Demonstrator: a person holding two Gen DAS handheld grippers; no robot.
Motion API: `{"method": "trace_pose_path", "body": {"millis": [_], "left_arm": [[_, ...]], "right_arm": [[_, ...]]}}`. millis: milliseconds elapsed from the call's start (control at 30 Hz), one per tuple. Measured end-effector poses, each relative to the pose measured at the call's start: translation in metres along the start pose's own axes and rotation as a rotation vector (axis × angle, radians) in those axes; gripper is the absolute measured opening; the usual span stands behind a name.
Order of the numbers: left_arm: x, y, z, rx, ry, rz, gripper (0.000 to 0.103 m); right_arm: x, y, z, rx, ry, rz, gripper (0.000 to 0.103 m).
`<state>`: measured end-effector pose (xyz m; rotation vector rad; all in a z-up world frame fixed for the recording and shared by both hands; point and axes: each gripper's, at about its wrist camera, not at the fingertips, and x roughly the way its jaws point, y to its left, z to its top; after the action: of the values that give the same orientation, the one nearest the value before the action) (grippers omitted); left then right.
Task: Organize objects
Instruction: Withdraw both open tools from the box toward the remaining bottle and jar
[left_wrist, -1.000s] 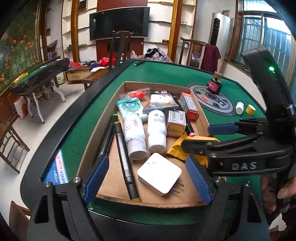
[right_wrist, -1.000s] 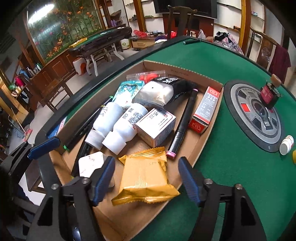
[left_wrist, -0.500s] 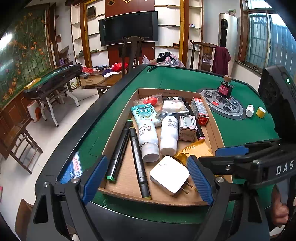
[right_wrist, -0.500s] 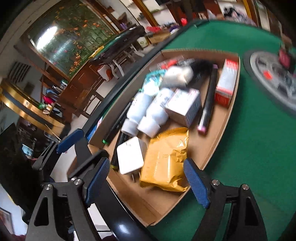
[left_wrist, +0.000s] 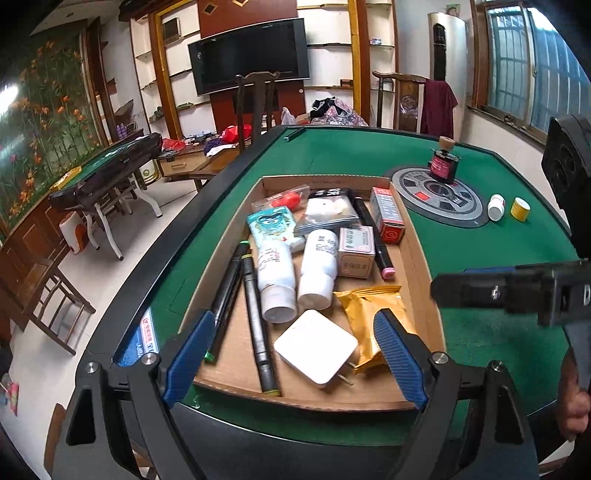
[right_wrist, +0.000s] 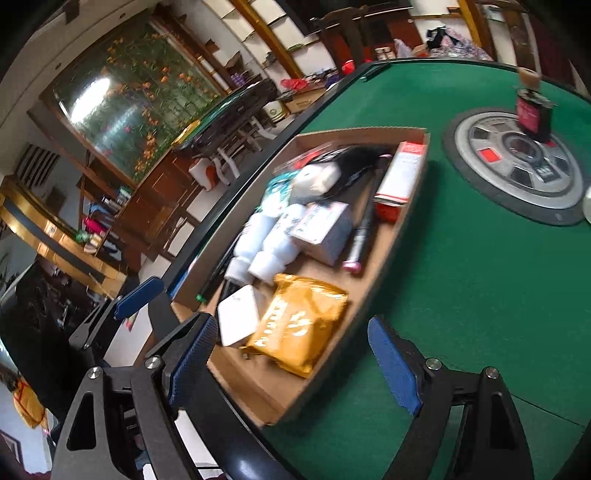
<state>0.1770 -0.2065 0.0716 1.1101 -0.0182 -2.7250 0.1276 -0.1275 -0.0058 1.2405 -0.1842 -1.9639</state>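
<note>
A shallow cardboard tray on the green table holds several items: a white charger, a yellow snack packet, two white tubes, black markers, a small grey box and a red box. My left gripper is open and empty above the tray's near edge. My right gripper is open and empty, above the packet and the tray's near corner. The right gripper also shows at the right of the left wrist view.
A round grey dial plate with a dark red bottle on it lies right of the tray. A small white bottle and a yellow cap stand further right. The table's black rim runs along the left.
Both grippers have pulled back and up from the tray, staying open. The right wrist view has tilted and swung rightward over the green felt. The tray's items have not moved.
</note>
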Motion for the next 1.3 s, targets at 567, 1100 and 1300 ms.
{"method": "trace_pose_path", "body": {"millis": [567,1100,1300], "left_arm": [[0.017,-0.058,0.010,0.133,0.064,0.011,0.087],[0.038,-0.116,0.028,0.232,0.124,-0.045,0.087],[0.051,-0.154,0.063,0.240,0.100,-0.180,0.087]], "right_arm": [[-0.068,-0.112,0.003,0.181,-0.121,-0.088,0.090],[-0.136,-0.198,0.022,0.270,-0.256,-0.279,0.090],[-0.165,-0.250,0.050,0.344,-0.325,-0.440,0.091]]}}
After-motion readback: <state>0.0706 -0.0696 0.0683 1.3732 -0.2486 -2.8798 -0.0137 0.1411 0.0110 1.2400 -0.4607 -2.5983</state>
